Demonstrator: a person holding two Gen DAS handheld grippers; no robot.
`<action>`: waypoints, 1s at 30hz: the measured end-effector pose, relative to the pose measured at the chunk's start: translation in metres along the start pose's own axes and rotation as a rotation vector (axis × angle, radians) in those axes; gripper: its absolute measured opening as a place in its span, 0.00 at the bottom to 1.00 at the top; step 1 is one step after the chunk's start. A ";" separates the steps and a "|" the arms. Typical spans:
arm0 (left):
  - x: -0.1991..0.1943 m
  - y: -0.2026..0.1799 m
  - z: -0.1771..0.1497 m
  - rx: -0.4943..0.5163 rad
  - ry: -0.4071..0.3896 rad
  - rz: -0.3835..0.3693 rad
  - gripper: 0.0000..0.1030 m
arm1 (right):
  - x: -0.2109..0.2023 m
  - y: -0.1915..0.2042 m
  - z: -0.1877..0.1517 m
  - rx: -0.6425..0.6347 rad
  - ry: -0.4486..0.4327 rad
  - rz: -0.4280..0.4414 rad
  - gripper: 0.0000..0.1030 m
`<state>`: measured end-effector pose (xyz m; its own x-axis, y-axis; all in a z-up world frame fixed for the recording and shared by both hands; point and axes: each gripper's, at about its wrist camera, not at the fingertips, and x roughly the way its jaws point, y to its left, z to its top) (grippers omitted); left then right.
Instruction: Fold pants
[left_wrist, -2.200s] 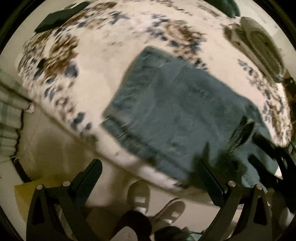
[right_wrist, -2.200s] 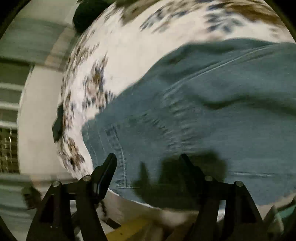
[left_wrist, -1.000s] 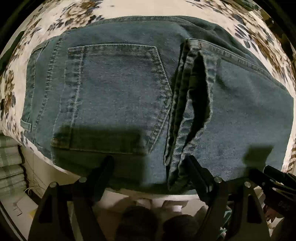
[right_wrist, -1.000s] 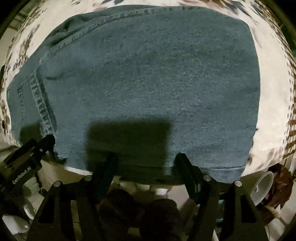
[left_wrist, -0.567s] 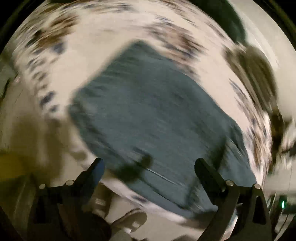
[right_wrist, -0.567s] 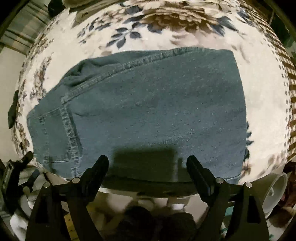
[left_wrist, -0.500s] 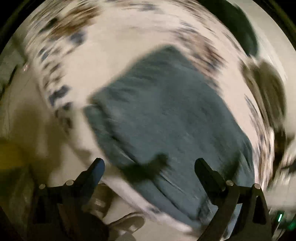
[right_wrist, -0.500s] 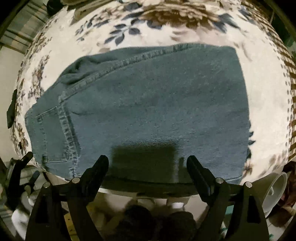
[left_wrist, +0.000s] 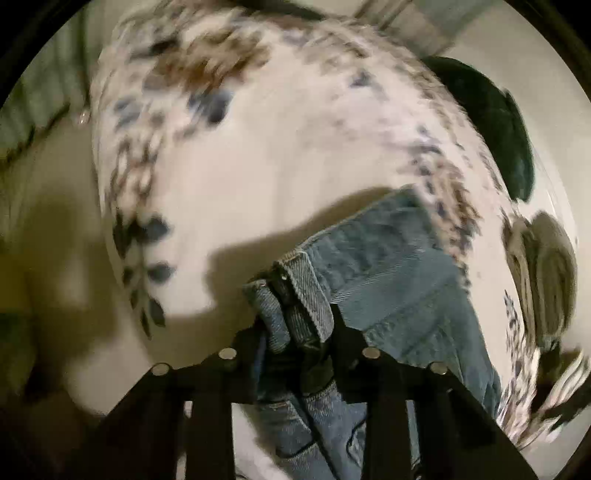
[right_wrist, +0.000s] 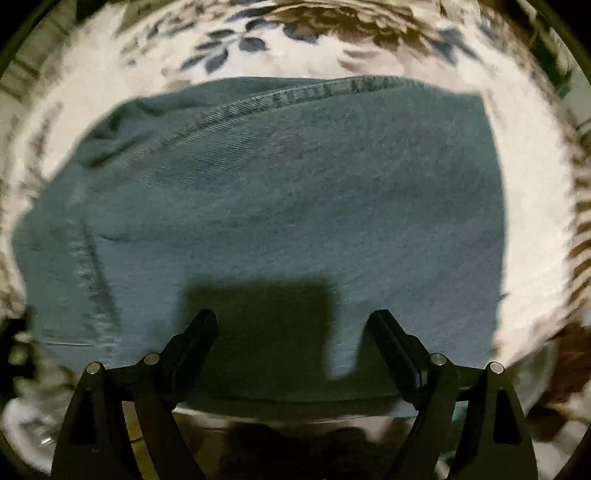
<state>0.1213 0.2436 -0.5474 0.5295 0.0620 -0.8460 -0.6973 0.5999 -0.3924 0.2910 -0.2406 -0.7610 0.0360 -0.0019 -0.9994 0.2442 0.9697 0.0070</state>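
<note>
1. Blue denim pants (right_wrist: 280, 221), folded into a thick block, lying flat on a white cloth with a brown and blue flower print (right_wrist: 528, 206) (whether counter or bed under the cloth, cannot tell).
2. Left tongs (left_wrist: 295, 325) clenched on a bunched corner of the pants (left_wrist: 388, 280): stitched hems and several layers of denim squeezed between the two black fingers (left_wrist: 341, 332), jaws just drawn in around that cloth.
3. From the clamped corner, denim running away to the right and down across the flowered cloth (left_wrist: 258, 158), with more of it hanging below the fingers.
4. Dark shadow on the cloth just left of the clamped corner.
5. Right tongs (right_wrist: 291, 328) released, fingers spread wide above the near edge of the pants, nothing pinched between them.
6. Square shadow on the denim between the right fingers (right_wrist: 391, 339).
7. Raised seam along the far edge of the pants, and a stitched pocket edge at the left end (blurred).
8. Dark green thing (left_wrist: 498, 122) beyond the pants at the far right edge of the cloth, too blurred to name.
</note>
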 end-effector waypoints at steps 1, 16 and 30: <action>-0.010 -0.008 -0.001 0.043 -0.029 -0.008 0.23 | 0.000 0.003 0.001 -0.014 -0.001 -0.019 0.91; -0.168 -0.210 -0.102 0.627 -0.227 -0.295 0.21 | -0.038 -0.050 0.004 0.037 -0.080 0.039 0.99; -0.111 -0.340 -0.338 1.070 0.101 -0.455 0.21 | -0.039 -0.308 -0.054 0.359 -0.042 -0.027 0.99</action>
<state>0.1363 -0.2368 -0.4415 0.5517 -0.3670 -0.7490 0.3358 0.9197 -0.2033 0.1616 -0.5261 -0.7261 0.0628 -0.0439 -0.9971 0.5700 0.8217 -0.0003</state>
